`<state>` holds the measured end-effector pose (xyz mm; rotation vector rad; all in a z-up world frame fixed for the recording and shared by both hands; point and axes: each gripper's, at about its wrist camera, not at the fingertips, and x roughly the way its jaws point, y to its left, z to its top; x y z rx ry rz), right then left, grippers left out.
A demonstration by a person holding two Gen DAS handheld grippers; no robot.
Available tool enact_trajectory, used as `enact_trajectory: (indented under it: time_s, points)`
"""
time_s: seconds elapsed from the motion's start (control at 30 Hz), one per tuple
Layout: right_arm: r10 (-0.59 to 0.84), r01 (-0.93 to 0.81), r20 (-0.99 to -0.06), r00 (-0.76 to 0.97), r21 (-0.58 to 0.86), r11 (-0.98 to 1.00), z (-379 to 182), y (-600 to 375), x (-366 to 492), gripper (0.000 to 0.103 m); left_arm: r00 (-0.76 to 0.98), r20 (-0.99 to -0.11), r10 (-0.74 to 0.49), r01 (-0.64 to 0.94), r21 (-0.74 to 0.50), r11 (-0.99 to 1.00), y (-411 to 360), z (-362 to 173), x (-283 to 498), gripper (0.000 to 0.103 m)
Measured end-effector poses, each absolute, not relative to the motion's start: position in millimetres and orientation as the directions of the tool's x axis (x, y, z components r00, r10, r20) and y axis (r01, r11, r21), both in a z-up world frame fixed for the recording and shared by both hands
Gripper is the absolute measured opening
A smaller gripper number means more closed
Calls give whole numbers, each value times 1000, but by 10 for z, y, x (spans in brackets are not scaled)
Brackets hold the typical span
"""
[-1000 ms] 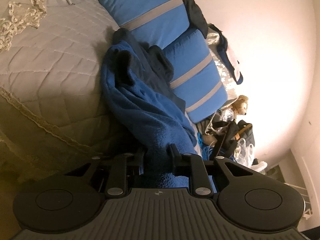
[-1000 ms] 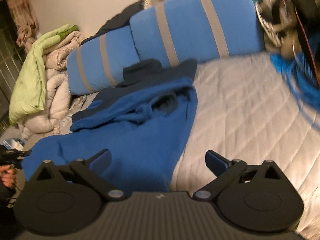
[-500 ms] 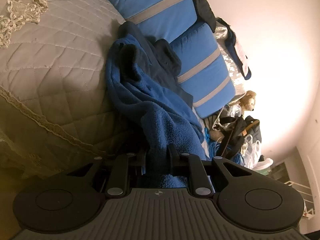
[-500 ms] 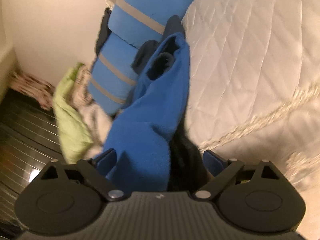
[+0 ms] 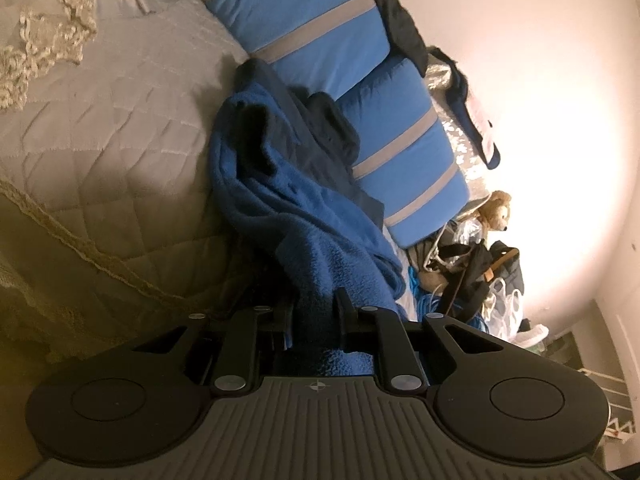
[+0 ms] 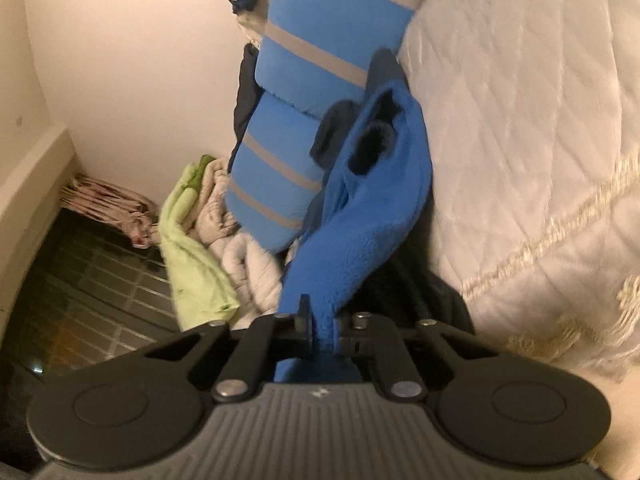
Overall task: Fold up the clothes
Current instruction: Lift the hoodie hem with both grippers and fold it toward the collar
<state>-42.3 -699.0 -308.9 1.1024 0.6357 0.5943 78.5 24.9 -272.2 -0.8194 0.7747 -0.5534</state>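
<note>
The blue fleece garment [image 5: 320,248] runs from each gripper's fingertips forward across the bed, its far end bunched against the dark navy garment [image 5: 320,136] and the blue striped cushions [image 5: 320,32] ahead. The left gripper [image 5: 314,312] is clenched on a thick fold of the fleece, cloth filling the gap between its fingers, and the right gripper [image 6: 322,326] pinches a thinner edge of the same fleece [image 6: 360,220], its jaws nearly together. Holding two points on the near hem looks meant to draw the piece taut and straighten it, so it can be spread flat before a first fold; it is not yet flat, and the opening at its far end still gapes. The quilted bedspread [image 5: 104,148] offers the open room: it lies to the left of the left gripper and to the right of the right one [image 6: 520,120], bare and smooth up to its lace trim. Ahead the cushions close the way, and off the bed's sides lie clutter, a stuffed toy [image 5: 494,212] on one side and a green and white bedding pile [image 6: 200,232] on the other, so the fleece should probably come toward the holder.
</note>
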Motion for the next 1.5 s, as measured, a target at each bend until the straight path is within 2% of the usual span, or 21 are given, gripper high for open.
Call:
enact_trajectory:
  time_s: [0.2, 0.43, 1.03, 1.33, 1.5]
  points:
    - [635, -149, -241, 734, 855, 497, -2376, -6816, -399, 7, 680, -335, -652, 153, -805, 573, 251, -2493, 633, 17]
    - [562, -174, -259, 785, 779, 602, -1859, -6668, -267, 7, 729, -297, -617, 184, -783, 594, 177, -2258, 563, 16]
    - [507, -165, -228, 831, 770, 617, -1431, -6714, -261, 7, 776, -234, -586, 280, -705, 651, 81, -1697, 506, 16]
    - [497, -136, -266, 826, 762, 633, -1023, -6807, -325, 7, 781, -237, -578, 330, -630, 703, -31, -1087, 446, 15]
    - [484, -169, -275, 831, 703, 690, -827, -6751, -352, 7, 767, -247, -592, 354, -607, 712, -119, -1051, 409, 15]
